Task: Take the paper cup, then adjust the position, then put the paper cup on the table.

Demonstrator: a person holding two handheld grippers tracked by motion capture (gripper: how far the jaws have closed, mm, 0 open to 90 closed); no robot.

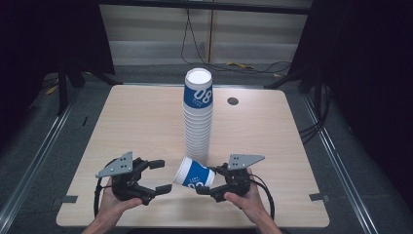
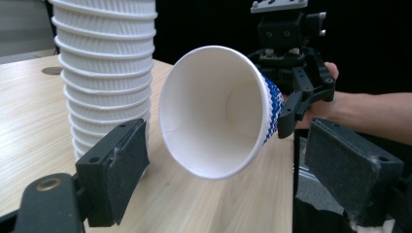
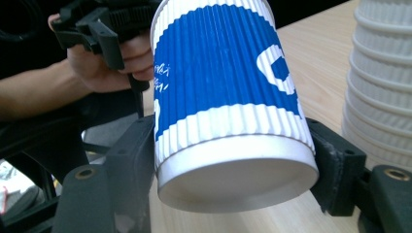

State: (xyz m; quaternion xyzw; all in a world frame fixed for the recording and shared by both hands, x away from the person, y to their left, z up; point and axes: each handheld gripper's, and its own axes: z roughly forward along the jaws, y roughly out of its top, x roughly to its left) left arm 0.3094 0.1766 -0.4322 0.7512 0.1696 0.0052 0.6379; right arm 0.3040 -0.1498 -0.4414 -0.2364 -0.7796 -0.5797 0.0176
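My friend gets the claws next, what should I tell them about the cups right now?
Right claw: shut on the base end of one blue-and-white paper cup, held sideways, mouth toward the left claw.
Left claw: open, nothing in it, beside the cup's mouth.
Cup stack: upright mid-table, just behind the held cup.
Done: one cup is in hand.
Left: probably hand it over or place it.

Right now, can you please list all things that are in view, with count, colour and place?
Cup: one, blue and white, on its side, clamped at its base end.
Cup stack: one, white ribbed, blue top cup, table centre.
Table: one, light wood.
Hole cap: one, dark grey, far right of stack.
Floor cables: black, plus a yellow one, behind table.
Left gripper: black, open, near left.
Right gripper: black, shut on cup.
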